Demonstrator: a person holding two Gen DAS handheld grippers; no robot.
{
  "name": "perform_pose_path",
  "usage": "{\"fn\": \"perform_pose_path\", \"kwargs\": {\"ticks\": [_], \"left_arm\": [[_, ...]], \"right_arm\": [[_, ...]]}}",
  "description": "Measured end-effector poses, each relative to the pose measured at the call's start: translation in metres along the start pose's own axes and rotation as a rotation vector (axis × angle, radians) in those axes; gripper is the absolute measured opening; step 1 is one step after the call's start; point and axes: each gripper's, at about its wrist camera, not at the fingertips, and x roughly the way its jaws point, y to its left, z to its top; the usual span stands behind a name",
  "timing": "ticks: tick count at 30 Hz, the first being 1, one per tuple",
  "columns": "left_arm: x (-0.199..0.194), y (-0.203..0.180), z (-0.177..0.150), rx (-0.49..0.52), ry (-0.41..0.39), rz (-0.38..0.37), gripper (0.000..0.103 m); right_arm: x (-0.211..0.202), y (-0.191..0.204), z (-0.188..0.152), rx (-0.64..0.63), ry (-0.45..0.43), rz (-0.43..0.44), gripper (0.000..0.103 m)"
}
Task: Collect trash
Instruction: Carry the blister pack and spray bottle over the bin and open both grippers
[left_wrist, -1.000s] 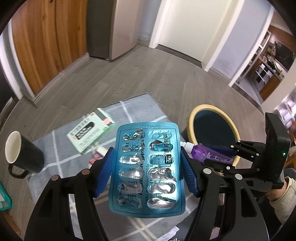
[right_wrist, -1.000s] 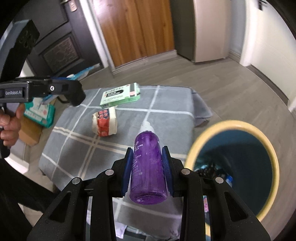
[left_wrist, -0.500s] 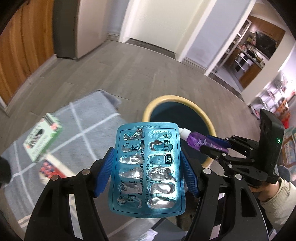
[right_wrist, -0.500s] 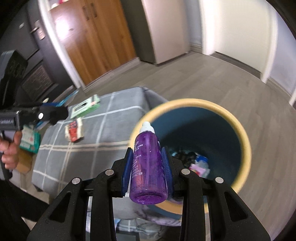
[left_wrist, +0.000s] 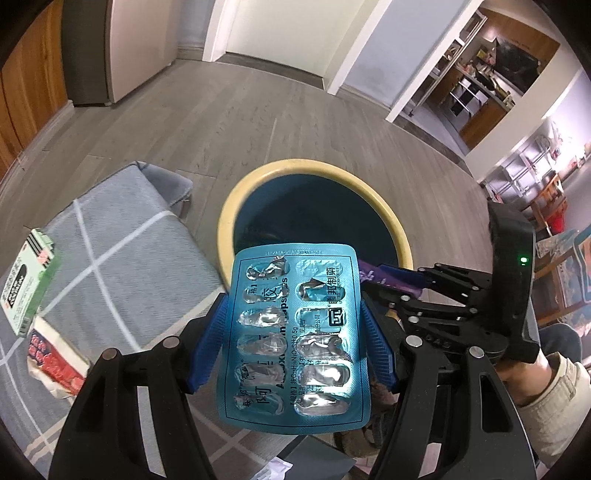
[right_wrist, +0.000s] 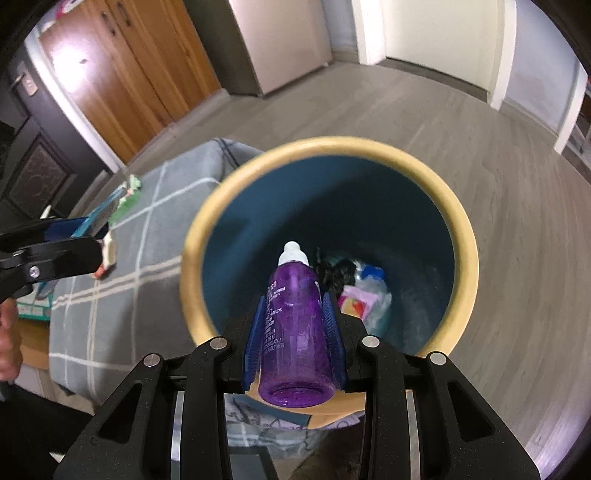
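1. Bottle (right_wrist: 295, 328), purple, clamped in the right gripper (right_wrist: 294, 325), nose-down over the bin (right_wrist: 458, 236), poised for dropping.
2. Blister pack (left_wrist: 297, 339), emptied, pinched by the left gripper (left_wrist: 295, 343) near the rim, likely next.
3. Boxes (left_wrist: 27, 284) wait on the blanket (left_wrist: 122, 236).

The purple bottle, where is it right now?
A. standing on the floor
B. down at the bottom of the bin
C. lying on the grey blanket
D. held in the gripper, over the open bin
D: the right gripper is shut on the purple bottle, whose white tip points into the bin, above the trash at the bottom.
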Motion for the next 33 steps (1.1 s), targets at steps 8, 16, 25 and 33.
{"fn": "perform_pose_path", "kwargs": {"ticks": [8,16,25,33], "left_arm": [[0.028,-0.010,0.008,-0.002,0.038,-0.021,0.067],[0.051,-0.028,0.016,0.017,0.060,-0.051,0.067],[0.053,-0.032,0.021,0.021,0.047,-0.068,0.080],[0.036,-0.017,0.017,0.008,0.026,-0.011,0.086]], "right_arm": [[-0.012,-0.016,0.004,0.099,-0.054,-0.015,0.043],[-0.034,-0.049,0.010,0.214,-0.145,-0.082,0.057],[-0.040,-0.063,0.009,0.268,-0.177,-0.086,0.059],[-0.037,-0.051,0.014,0.234,-0.165,-0.057,0.066]]}}
